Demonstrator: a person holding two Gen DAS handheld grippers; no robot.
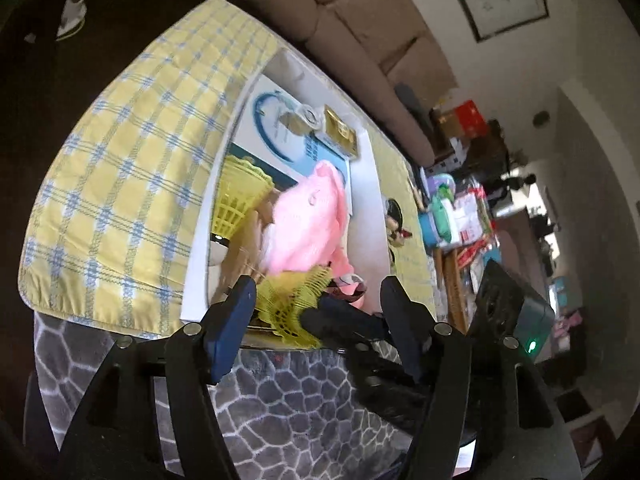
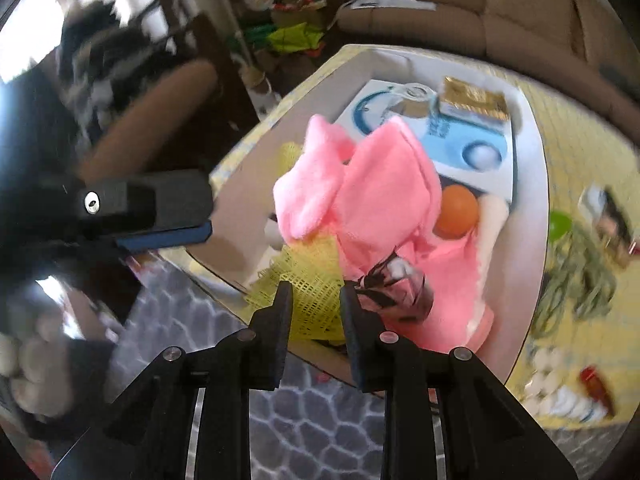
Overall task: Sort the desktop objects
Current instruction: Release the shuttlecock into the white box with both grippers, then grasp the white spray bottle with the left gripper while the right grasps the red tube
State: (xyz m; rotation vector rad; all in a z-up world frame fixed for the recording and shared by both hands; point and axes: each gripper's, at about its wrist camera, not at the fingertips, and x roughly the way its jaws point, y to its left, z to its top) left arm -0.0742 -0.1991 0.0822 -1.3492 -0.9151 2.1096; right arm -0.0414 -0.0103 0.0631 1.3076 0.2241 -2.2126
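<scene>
Mid-sort: my right gripper (image 2: 316,292) is pinching the yellow mesh (image 2: 316,280) at the white box (image 2: 536,208) rim, beside the pink cloth (image 2: 372,200), my left gripper (image 1: 318,300) spread & empty nearby; next, I reckon, lift w/o snagging.

Fuzzy pink cloth (image 2: 376,184), yellow plastic mesh (image 2: 316,280)

Your box (image 2: 536,184) holds: one pink cloth (image 2: 376,192), two yellow mesh baskets (image 1: 240,196), one orange ball (image 2: 458,210), one gold packet (image 2: 474,102), one blue-and-white carton (image 2: 472,148).
</scene>
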